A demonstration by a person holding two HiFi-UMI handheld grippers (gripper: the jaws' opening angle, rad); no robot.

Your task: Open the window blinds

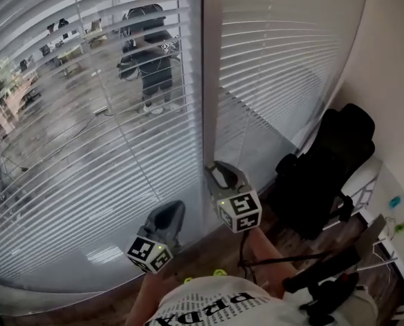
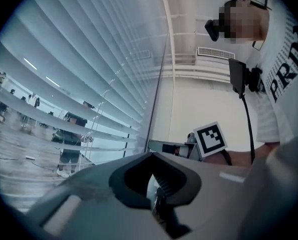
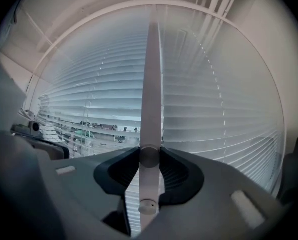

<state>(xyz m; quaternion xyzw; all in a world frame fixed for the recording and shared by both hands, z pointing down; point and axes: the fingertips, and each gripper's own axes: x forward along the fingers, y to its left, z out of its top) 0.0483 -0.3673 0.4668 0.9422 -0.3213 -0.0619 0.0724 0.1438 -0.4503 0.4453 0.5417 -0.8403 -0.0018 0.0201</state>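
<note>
Right gripper pinches the tilt wand, which hangs between the two window blinds.
The wand looks light, stiff and smooth, so this low hold suits twisting but may slip. Left gripper is pressed together, empty.

White blinds fill the head view from 9 to 1 o'clock, their slats making fine horizontal stripes of white over grey. The wand is pale grey. The right gripper and left gripper are grey with black pads, and each bears black-and-white square markers and a small green dot. At 2 o'clock the wall is cream. At 3 o'clock the chair is black. At 6 o'clock the shirt is white with black letters, and the floor is brown.
</note>
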